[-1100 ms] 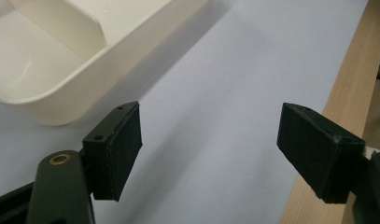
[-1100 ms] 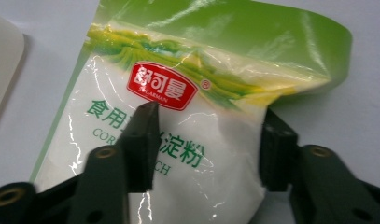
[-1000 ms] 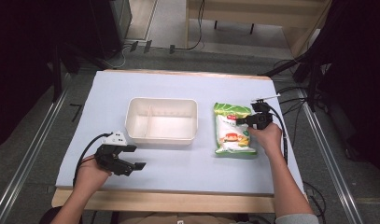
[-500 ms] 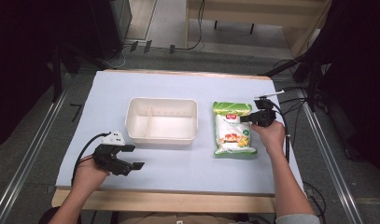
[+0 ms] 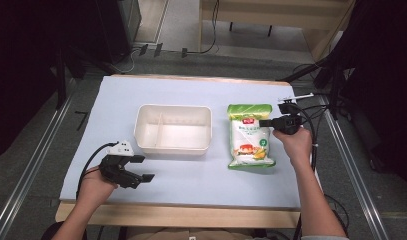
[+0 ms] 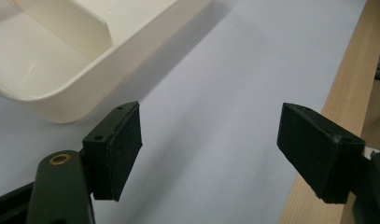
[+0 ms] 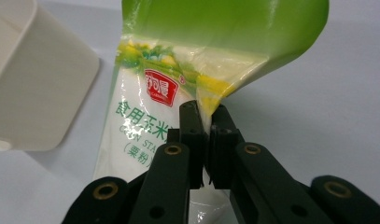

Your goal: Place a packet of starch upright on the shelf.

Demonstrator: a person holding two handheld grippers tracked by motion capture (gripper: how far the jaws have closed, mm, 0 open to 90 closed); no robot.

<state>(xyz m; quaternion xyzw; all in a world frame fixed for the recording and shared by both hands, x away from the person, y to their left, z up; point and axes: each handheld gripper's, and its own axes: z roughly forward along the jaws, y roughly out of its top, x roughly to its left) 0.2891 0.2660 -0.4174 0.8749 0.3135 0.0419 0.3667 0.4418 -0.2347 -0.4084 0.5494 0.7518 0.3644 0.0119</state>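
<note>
pinching green starch bag [image 7: 187, 88] edge, right gripper [image 7: 205, 140] clamped; left gripper [image 6: 208, 154] spread wide beside white bin [image 6: 47, 56].

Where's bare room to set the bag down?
Free: inside the white bin; the mat behind it; the front strip between left gripper and bag. Tight: right edge, where the right gripper pinches it.

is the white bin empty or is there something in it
Empty. The white bin shows bare floor on both sides of its divider in the high view; the green bag lies beside it on the table, pinched by the right tool.
</note>
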